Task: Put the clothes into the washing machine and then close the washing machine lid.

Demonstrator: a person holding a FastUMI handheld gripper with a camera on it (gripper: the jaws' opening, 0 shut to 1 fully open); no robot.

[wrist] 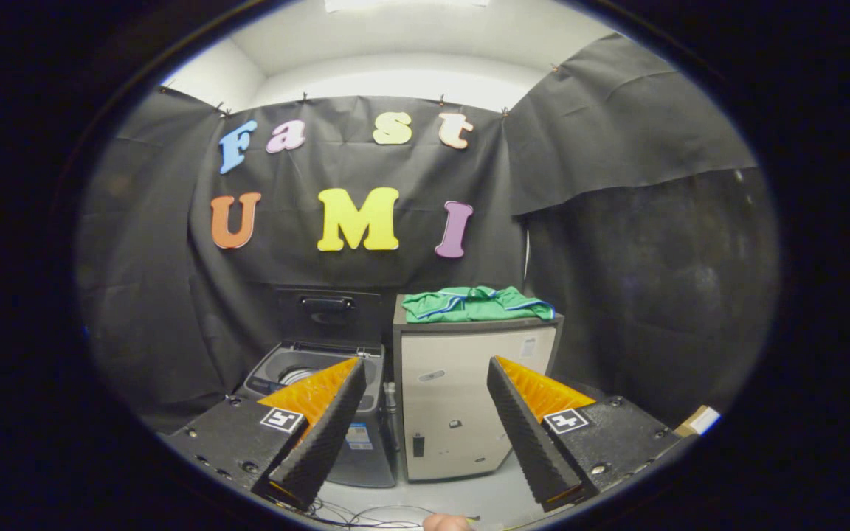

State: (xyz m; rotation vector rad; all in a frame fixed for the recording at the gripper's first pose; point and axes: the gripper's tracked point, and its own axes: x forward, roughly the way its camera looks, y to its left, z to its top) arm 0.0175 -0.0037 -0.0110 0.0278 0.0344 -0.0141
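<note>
Two fingers of gripper (425,383) spread apart, empty, aimed at cabinet (469,398). Green clothes (477,304) folded on top at 12 o'clock; washing machine (314,383) at 10 o'clock, lid (329,313) raised for loading.

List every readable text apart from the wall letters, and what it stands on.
Sticker on the washing machine front: too small to read.
Stickers on the cabinet door: blurred.
Open gripper, square markers: patterns, no words.

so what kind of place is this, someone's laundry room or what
Likely a staged laundry booth, not a real room: black cloth walls, a top-loading washing machine with its lid up, and a green garment on a small cabinet. The gripper is open, well short of both.
</note>
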